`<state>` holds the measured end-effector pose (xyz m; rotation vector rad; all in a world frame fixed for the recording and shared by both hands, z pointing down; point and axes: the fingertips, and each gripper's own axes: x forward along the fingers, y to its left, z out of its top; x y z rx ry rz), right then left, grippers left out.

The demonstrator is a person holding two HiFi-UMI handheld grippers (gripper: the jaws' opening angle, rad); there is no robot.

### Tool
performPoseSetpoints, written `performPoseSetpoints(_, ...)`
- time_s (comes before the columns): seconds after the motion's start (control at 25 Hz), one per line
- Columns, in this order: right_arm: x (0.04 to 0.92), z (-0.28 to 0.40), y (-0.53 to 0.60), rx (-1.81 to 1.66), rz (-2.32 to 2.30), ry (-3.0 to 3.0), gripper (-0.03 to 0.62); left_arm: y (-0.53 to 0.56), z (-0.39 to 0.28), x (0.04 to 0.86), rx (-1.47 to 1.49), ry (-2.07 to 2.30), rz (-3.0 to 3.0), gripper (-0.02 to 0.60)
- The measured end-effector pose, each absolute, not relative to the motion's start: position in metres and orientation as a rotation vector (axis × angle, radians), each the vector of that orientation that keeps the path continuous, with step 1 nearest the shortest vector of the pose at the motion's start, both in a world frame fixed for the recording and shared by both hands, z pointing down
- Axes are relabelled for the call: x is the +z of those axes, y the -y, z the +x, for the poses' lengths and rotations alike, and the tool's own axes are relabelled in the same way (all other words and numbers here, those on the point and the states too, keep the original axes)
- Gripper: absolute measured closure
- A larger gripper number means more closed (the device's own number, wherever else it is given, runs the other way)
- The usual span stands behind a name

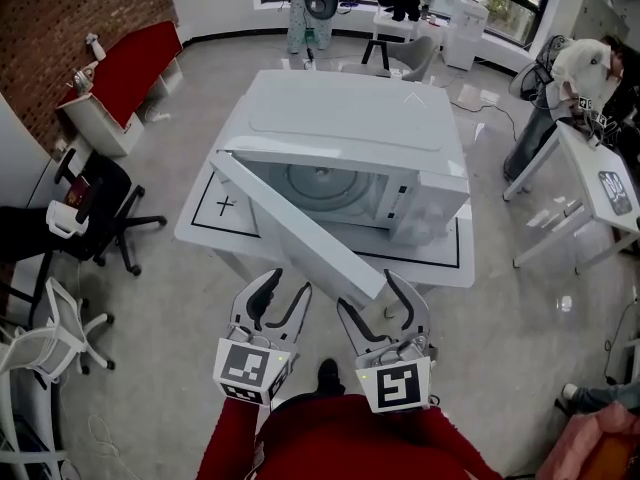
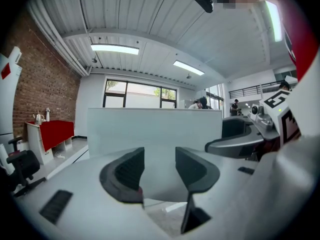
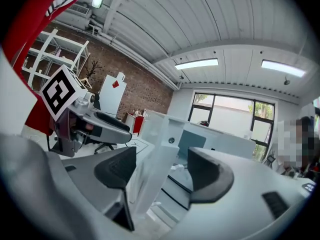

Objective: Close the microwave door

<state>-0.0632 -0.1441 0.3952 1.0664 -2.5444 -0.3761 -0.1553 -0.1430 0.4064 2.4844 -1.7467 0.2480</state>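
Left hand-held gripper (image 1: 288,282) and right hand-held gripper (image 1: 368,294) both wide open, just before the half-open microwave door (image 1: 296,224).

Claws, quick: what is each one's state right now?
Left claw: open, empty.
Right claw: open; the free edge of the microwave door stands between its jaws, not gripped.

Red sleeves (image 1: 228,443) and top; left claw (image 1: 288,286) and right claw (image 1: 371,296) are both pale grey moulded shells, dark grey ribbed pads (image 2: 129,171), each topped by a white cube (image 1: 250,368) with black square markers.
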Motion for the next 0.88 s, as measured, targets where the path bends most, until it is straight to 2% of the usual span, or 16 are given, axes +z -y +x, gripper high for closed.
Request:
performPoseSetpoints(0.44,0.404,-0.053,0.158,-0.044,1.159,2.654,0.273,0.152,-0.153,0.408,0.242,1.691,2.518,0.391)
performPoseSetpoints(0.88,0.409,-0.034,0.182,0.042,1.262,2.616,0.275,0.17,-0.141,0.405,0.273,1.645,2.583,0.391)
